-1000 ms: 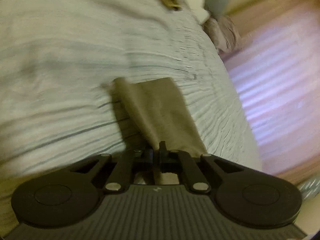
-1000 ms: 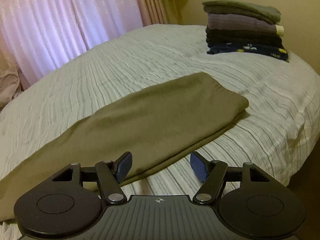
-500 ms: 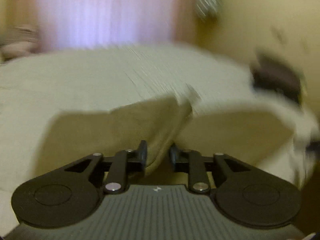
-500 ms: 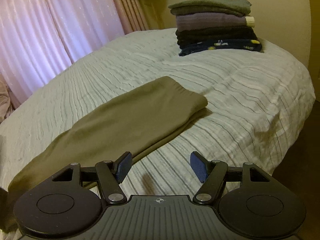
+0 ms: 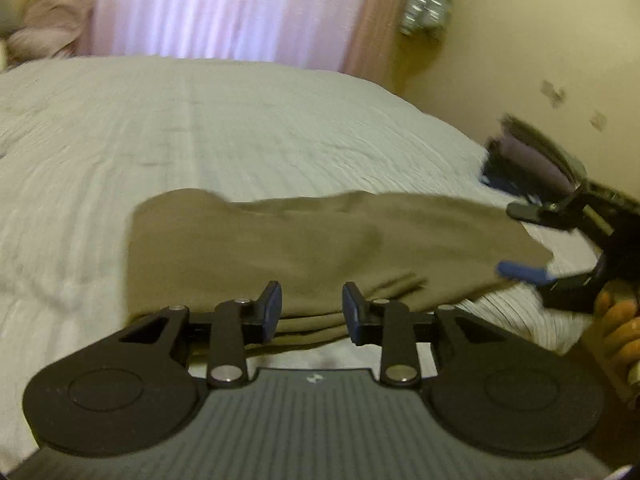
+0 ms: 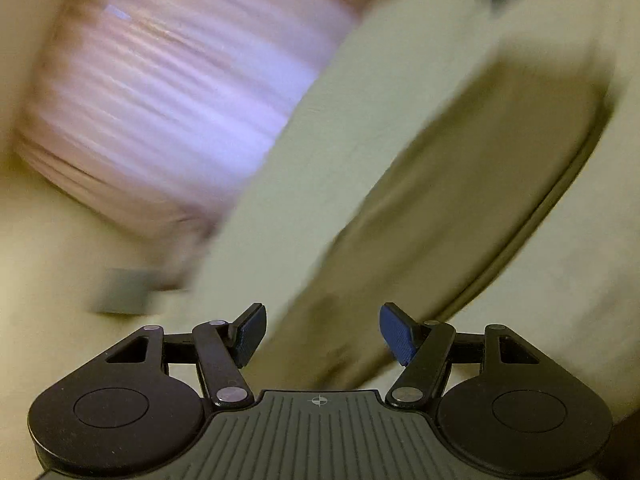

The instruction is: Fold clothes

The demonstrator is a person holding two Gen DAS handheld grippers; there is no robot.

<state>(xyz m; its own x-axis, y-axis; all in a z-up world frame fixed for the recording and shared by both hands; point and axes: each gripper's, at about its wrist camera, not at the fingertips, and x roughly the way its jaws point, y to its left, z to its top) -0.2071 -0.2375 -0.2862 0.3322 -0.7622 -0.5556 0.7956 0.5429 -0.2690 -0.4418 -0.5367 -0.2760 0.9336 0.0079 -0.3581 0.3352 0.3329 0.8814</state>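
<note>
An olive-brown folded garment (image 5: pixel 304 248) lies flat across the pale ribbed bedspread (image 5: pixel 240 132). My left gripper (image 5: pixel 311 312) is open at the garment's near edge, nothing between its fingers. In the left wrist view my right gripper (image 5: pixel 524 240) appears at the garment's right end, open, held by a hand (image 5: pixel 616 328). The right wrist view is heavily blurred: my right gripper (image 6: pixel 322 334) stands open over the near end of the same garment (image 6: pixel 460 208), which runs diagonally up to the right.
A stack of folded dark clothes (image 5: pixel 532 160) sits on the bed's far right corner by the wall. Pink curtains (image 5: pixel 224 8) hang behind the bed. A pinkish bundle (image 5: pixel 44 28) lies at the far left.
My left gripper has let go of the olive garment and opened; the garment now lies folded shorter. My right gripper has swung round quickly, its view tilting and blurring.
</note>
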